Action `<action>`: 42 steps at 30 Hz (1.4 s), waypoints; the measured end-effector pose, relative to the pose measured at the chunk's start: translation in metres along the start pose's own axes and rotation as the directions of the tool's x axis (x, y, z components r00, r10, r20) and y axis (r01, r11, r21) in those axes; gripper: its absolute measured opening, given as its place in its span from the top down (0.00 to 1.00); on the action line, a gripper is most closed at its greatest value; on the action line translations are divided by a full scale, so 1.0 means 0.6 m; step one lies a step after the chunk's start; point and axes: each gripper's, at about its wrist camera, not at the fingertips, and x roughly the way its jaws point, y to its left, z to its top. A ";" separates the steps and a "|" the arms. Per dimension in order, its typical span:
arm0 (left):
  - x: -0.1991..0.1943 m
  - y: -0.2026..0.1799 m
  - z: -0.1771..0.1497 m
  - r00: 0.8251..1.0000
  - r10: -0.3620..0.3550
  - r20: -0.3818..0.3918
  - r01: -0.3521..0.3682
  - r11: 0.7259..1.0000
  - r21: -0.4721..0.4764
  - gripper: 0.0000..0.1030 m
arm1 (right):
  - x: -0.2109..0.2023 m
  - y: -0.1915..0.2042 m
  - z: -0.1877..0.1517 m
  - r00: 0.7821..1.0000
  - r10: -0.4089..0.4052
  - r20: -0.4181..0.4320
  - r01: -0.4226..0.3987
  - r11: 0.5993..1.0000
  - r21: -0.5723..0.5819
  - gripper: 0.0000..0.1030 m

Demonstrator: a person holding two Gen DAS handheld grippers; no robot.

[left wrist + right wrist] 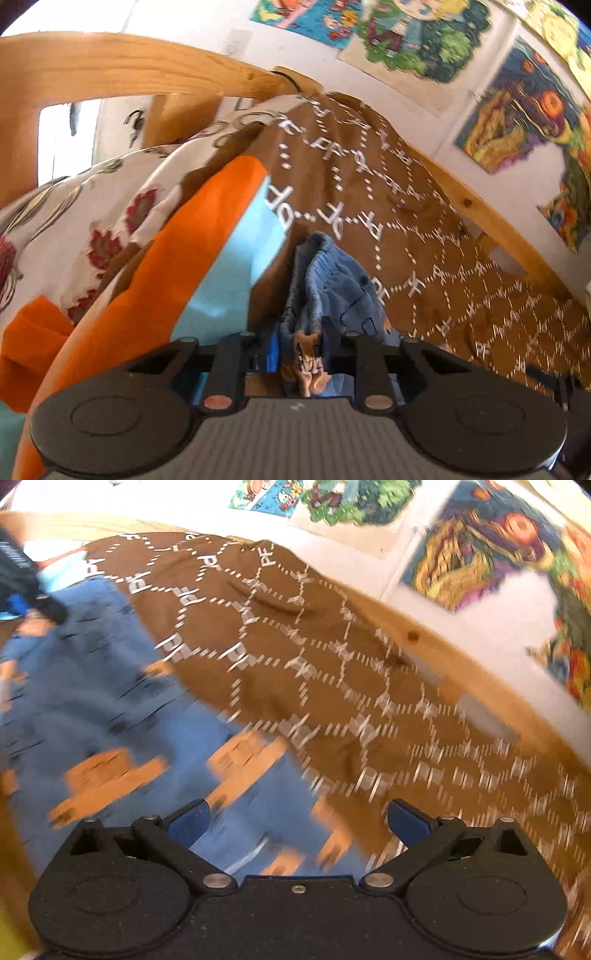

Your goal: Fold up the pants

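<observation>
Blue denim pants with orange patches (110,716) lie spread on our brown bedspread with white dotted hexagons (332,686). Our left gripper (301,354) has its jaws clamped on the gathered waistband end of the pants, lifted off the bedspread. Our right gripper (297,823) hovers over the pants, jaws wide apart.

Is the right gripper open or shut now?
Open. The right gripper has its blue fingers wide apart above the blue pants, holding nothing.
</observation>
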 end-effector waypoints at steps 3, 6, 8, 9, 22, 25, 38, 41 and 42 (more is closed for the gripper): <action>0.000 -0.008 -0.006 0.999 0.035 0.017 -0.036 0.999 0.039 0.80 | 0.049 -0.008 0.044 1.000 -0.001 0.021 0.002 0.999 -0.047 0.01; 0.001 -0.023 -0.013 0.997 0.071 0.040 -0.075 0.992 0.100 0.80 | 0.115 -0.001 0.065 0.999 0.036 -0.028 -0.038 0.996 -0.086 0.01; 0.001 -0.025 -0.013 0.996 0.072 0.043 -0.076 0.992 0.100 0.80 | 0.160 0.011 0.059 0.995 0.042 -0.091 -0.055 0.988 -0.142 0.01; 0.001 -0.023 -0.013 0.997 0.068 0.042 -0.072 0.993 0.093 0.80 | 0.173 0.012 0.055 0.994 0.049 -0.093 -0.064 0.985 -0.161 0.01; 0.001 -0.016 -0.008 0.998 0.053 0.026 -0.054 0.998 0.036 0.78 | -0.068 -0.003 -0.030 0.996 0.063 -0.067 -0.052 0.986 0.161 0.01; -0.001 -0.019 -0.010 0.997 0.061 0.038 -0.062 0.998 0.033 0.79 | -0.073 0.020 -0.063 0.992 0.038 -0.121 -0.022 0.991 0.131 0.01; -0.092 -0.196 -0.047 0.978 -0.084 0.191 0.010 0.932 0.361 0.82 | -0.116 -0.003 -0.091 0.999 0.045 -0.020 -0.041 0.982 0.183 0.01; -0.104 -0.265 -0.063 0.971 -0.173 0.164 0.081 0.885 0.459 0.82 | -0.136 -0.022 -0.103 1.000 0.018 -0.006 -0.016 0.981 0.195 0.01; -0.105 -0.286 -0.070 0.968 -0.203 0.146 0.110 0.869 0.483 0.82 | -0.145 -0.028 -0.108 1.000 0.003 -0.002 -0.002 0.981 0.194 0.01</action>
